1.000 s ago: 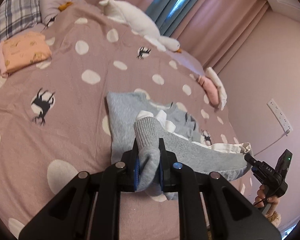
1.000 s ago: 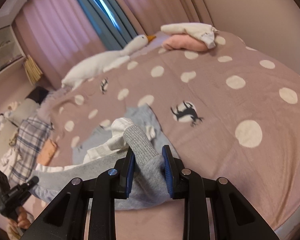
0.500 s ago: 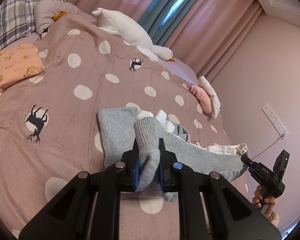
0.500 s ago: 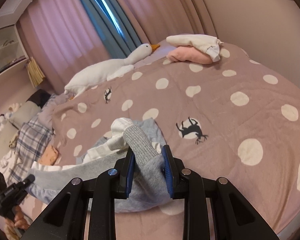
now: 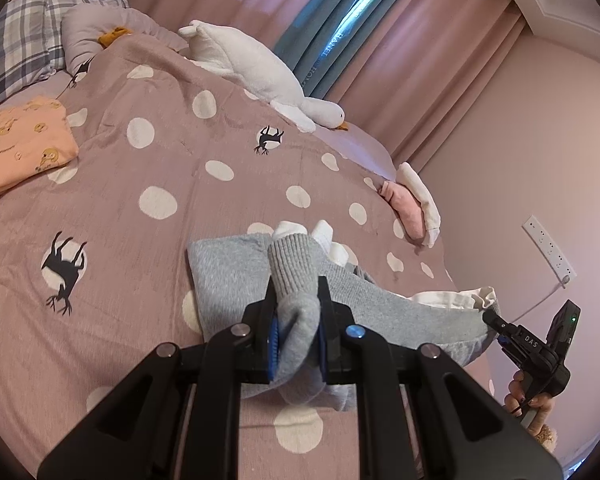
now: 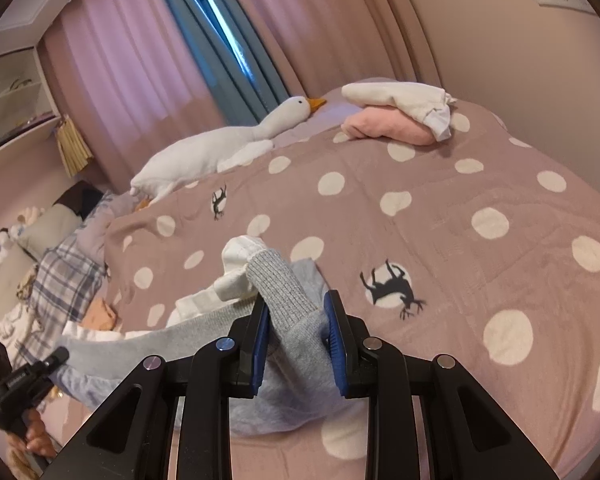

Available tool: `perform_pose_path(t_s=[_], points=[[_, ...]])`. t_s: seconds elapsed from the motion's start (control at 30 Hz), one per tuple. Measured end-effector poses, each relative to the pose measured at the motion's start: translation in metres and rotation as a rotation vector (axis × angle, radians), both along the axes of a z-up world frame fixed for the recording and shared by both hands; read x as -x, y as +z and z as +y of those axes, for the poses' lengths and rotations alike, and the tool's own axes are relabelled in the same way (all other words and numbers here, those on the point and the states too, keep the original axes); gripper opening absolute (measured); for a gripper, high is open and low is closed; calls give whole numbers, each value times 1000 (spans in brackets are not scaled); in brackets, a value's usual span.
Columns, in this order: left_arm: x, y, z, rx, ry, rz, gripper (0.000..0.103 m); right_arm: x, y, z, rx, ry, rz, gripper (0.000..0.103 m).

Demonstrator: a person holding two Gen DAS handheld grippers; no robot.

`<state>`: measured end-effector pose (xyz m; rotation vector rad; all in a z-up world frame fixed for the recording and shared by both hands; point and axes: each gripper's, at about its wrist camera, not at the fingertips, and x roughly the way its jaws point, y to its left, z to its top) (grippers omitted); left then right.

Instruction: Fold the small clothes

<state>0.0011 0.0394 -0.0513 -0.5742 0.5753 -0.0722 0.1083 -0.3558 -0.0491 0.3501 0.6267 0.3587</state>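
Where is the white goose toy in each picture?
Left wrist view: the white goose toy lies at the top middle, head pointing right, by the curtain.
Right wrist view: the goose lies upper left of middle.
Shared landmark: the blue curtain behind it.

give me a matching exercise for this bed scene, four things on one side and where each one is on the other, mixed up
Things:
1. grey sweatshirt
2. plush goose
3. orange folded garment
4. pink folded garment

Places:
A. under a white folded garment
B. along the bed's far edge, by the curtains
C. sleeve cuffs clamped in the left gripper and right gripper
D. near the plaid pillow

Pairs: 1-C, 2-B, 3-D, 4-A
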Motion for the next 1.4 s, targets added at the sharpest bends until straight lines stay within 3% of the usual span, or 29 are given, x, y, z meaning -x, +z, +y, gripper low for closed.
perform_pose_path(t_s=[0.6, 1.13, 1.4], points=[[-86, -5, 26, -29, 47, 41, 14, -86, 11, 42, 55, 29, -4, 27], [-156, -47, 50, -11, 87, 174, 14, -154, -8, 77, 106, 38, 75, 27], [-182, -81, 58, -1, 105, 269, 15, -182, -34, 90, 148, 37, 151, 27]])
